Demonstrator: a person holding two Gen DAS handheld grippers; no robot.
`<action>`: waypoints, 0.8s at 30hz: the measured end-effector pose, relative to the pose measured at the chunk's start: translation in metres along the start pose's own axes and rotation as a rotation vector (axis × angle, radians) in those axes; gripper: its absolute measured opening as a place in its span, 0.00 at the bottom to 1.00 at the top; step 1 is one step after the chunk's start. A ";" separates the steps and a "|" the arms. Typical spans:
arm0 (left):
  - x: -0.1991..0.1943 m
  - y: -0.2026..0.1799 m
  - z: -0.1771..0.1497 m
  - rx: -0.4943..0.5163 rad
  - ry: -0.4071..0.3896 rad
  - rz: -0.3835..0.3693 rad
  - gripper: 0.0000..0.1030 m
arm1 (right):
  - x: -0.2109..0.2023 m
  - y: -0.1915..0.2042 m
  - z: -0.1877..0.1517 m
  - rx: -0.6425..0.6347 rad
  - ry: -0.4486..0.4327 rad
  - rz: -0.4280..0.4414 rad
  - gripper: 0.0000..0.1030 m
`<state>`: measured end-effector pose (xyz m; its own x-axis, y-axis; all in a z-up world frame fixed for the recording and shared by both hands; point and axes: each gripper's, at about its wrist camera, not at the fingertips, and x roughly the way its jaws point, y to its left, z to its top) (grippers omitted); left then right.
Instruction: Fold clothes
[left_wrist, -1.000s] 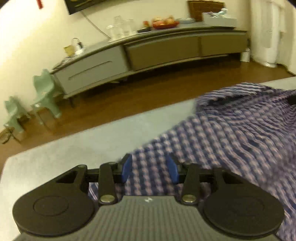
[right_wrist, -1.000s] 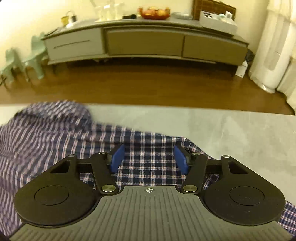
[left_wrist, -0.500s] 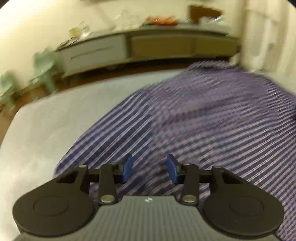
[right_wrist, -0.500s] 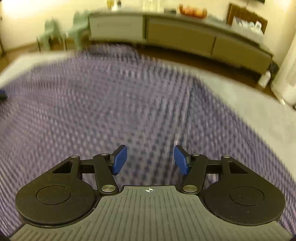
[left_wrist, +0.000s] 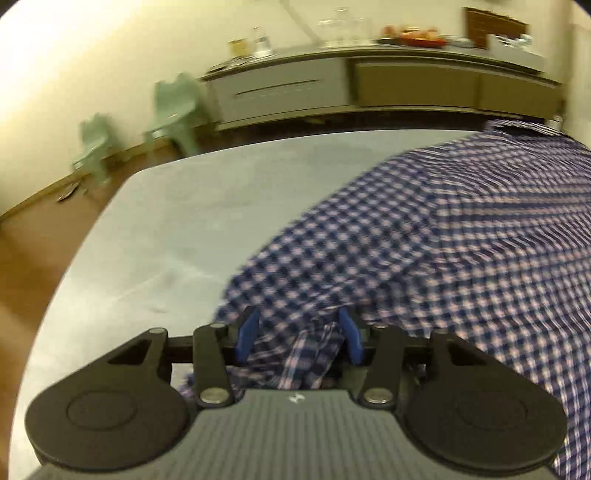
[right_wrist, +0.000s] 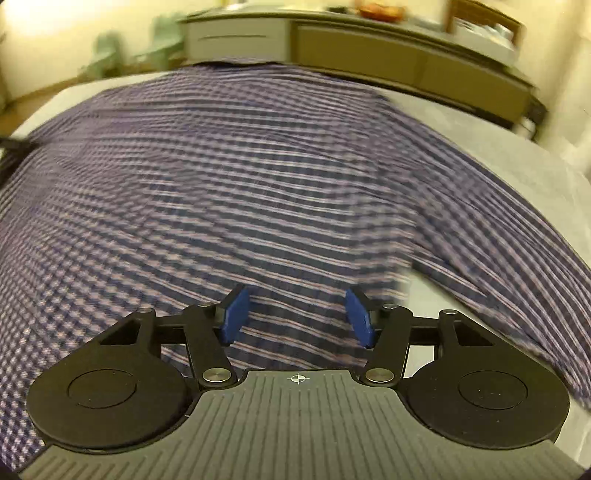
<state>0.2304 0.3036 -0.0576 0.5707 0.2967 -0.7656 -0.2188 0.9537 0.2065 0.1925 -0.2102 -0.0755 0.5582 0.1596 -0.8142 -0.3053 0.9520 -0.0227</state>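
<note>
Spreading across the gray table (left_wrist: 177, 229), checked shirt (left_wrist: 461, 236) leaves its left edge bare.

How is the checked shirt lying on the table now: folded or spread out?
Spread out. The shirt covers a wide stretch of the table as one open sheet, rumpled only near the left hand-held gripper; no neat fold shows.

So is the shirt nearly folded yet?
Not yet. The checked shirt is spread over the grey table, which looks like the laying-out step. Both tongs, left and right, are open above the cloth, holding nothing. No neat fold shows, so all the folding is left.
</note>
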 end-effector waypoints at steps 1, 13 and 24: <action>-0.006 0.001 0.000 -0.014 -0.002 0.001 0.42 | -0.002 -0.007 -0.001 0.025 0.008 -0.030 0.53; -0.072 -0.011 -0.074 -0.027 -0.009 -0.167 0.43 | -0.040 0.027 -0.057 -0.052 0.008 -0.136 0.66; -0.141 0.003 -0.156 0.064 -0.005 -0.275 0.54 | -0.085 0.096 -0.123 -0.116 -0.027 -0.038 0.76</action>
<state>0.0256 0.2572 -0.0442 0.6057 0.0263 -0.7952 -0.0048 0.9996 0.0294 0.0206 -0.1648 -0.0802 0.5916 0.1322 -0.7953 -0.3697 0.9211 -0.1219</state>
